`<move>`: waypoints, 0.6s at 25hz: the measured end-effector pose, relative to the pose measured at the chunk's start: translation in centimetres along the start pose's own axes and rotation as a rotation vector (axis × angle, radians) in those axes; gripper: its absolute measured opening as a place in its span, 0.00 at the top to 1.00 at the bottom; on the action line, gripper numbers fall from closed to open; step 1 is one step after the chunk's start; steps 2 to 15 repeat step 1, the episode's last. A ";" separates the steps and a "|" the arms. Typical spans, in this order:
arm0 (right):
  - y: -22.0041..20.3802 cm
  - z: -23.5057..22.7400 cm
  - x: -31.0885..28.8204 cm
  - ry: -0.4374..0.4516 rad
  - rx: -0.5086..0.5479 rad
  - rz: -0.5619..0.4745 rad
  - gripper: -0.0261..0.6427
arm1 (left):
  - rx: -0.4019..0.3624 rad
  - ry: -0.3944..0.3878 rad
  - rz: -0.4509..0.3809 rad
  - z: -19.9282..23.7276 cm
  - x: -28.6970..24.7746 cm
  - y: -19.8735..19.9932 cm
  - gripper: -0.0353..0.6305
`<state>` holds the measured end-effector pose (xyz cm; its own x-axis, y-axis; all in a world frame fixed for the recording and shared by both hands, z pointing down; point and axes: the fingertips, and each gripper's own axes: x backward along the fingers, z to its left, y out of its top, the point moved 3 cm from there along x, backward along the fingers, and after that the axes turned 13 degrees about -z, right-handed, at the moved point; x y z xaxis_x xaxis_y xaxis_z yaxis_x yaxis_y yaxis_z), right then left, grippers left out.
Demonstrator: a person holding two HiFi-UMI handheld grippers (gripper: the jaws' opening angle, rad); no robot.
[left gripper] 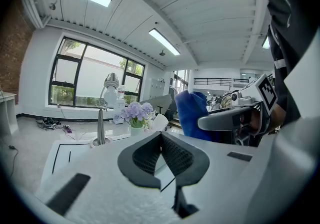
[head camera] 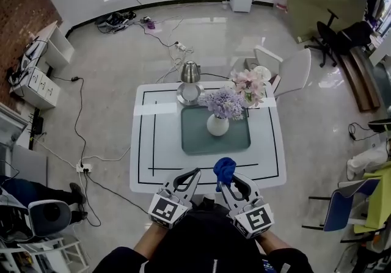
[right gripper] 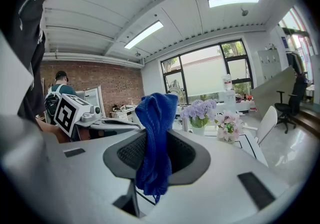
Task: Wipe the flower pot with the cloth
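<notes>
Head view looks down on a white table (head camera: 146, 143), where the white flower pot (head camera: 217, 126) of purple blooms stands on a teal mat (head camera: 237, 138). Near the table's front edge, the right gripper (head camera: 223, 184) clamps a blue cloth (head camera: 225, 169), bunched upright between its jaws. Just beside it, the left gripper (head camera: 195, 173) has its jaws pressed together on nothing. Black-and-white square markers (head camera: 165, 209) cover each gripper's cube.

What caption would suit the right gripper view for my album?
Right gripper clamps a blue cloth, the flower pot waiting on the table beyond.
</notes>
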<state>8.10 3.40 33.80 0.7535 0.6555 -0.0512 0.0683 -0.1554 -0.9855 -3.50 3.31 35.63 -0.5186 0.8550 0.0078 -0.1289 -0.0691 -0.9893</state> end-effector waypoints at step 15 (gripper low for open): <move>0.0 -0.1 -0.2 0.001 0.002 0.000 0.81 | 0.006 -0.006 -0.004 0.0 -0.1 0.1 0.94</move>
